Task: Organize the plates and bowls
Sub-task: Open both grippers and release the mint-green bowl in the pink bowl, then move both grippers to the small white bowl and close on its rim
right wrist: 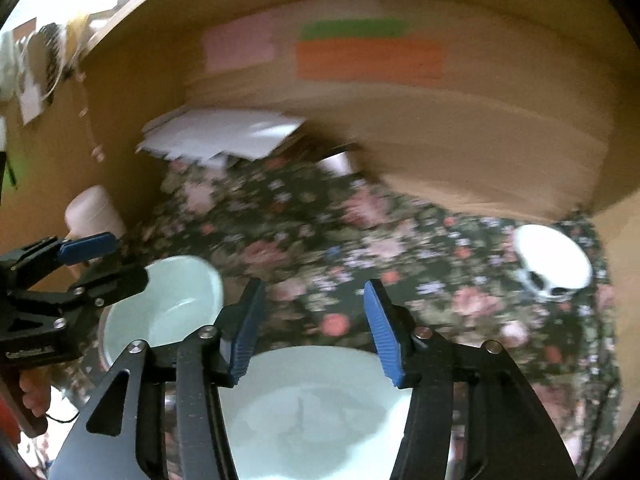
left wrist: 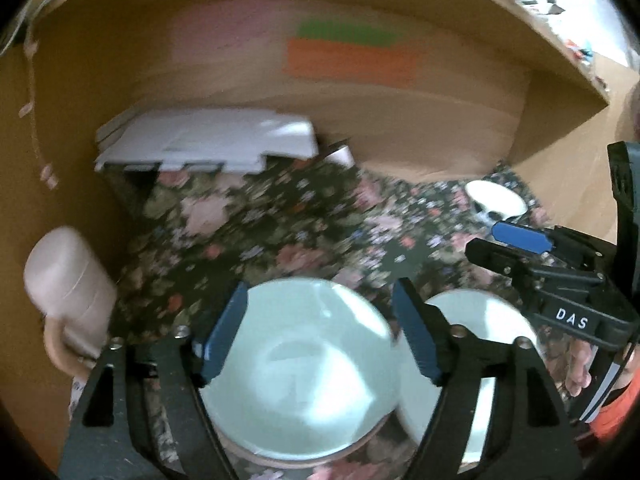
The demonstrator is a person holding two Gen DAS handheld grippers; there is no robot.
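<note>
Two pale green bowls stand side by side on a floral cloth (left wrist: 260, 220). In the left wrist view, my left gripper (left wrist: 320, 292) hangs open just above the left bowl (left wrist: 304, 368), its blue pads either side of the rim without pressing on it. The other bowl (left wrist: 472, 360) sits to its right, below my right gripper (left wrist: 508, 248). In the right wrist view, my right gripper (right wrist: 313, 286) is open over the near bowl (right wrist: 316, 412), holding nothing. There the left bowl (right wrist: 168, 308) lies under my left gripper (right wrist: 96, 260). Both views are blurred.
A small white dish with a dark pattern (right wrist: 552, 260) sits at the far right on the floral cloth (right wrist: 320, 240). A pink mug (left wrist: 68, 280) stands at the left wall. White folded card (left wrist: 208, 140) and a metal can (left wrist: 340, 156) lie at the back. Brown cardboard walls (left wrist: 400, 120) enclose the space.
</note>
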